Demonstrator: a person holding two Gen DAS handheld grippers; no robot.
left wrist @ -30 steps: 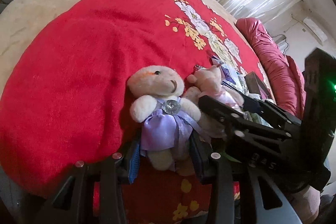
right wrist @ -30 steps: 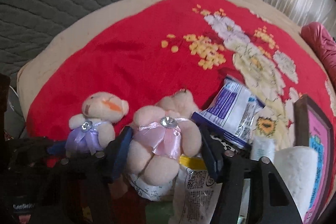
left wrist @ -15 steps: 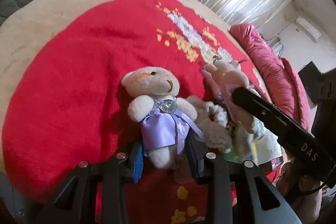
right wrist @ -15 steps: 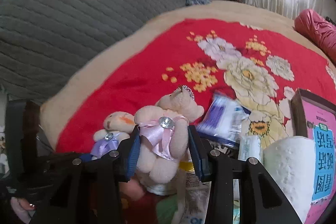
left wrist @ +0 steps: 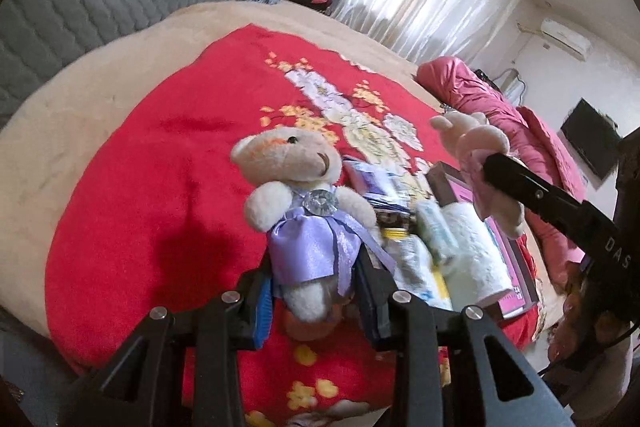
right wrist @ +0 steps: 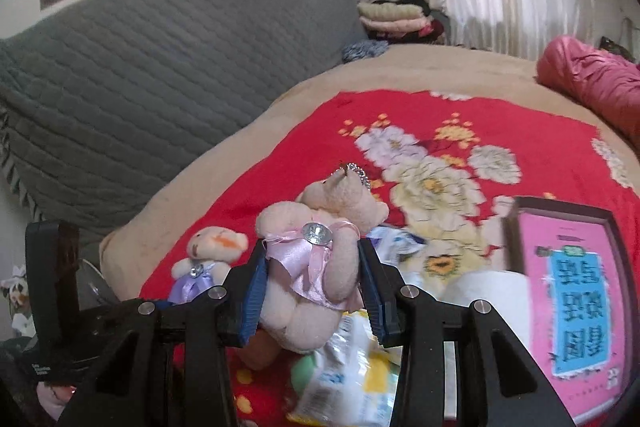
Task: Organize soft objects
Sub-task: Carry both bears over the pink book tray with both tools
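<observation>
**Two plush bears in hand, both clear of the bed**

Left gripper (left wrist: 316, 291): jaws part closed, pads pressing the lower body of the lilac bear (left wrist: 298, 203) at the skirt and legs. Head and arms stick out past the fingertips, unsupported. The bear sits above the red blanket (left wrist: 152, 187), its shadow on the cloth below.

Right gripper (right wrist: 312, 287): same story, jaws part closed on the pink bear (right wrist: 316, 259), pads at the waist on either side of the satin dress. In the left view it hangs to the right, over the clutter.

Handling notes, my judgement: both bears look very light and fully squashable, so the stuffing yields and the pads sink in. I see no breakage risk. The satin is slick, so a grip on the dress alone could slide; I prefer the torso, where plush gives friction. Heads will flop on fast swings.

Below, near right: packets (right wrist: 344, 371), a white roll (left wrist: 472, 251) and a pink box (right wrist: 576, 291).
</observation>
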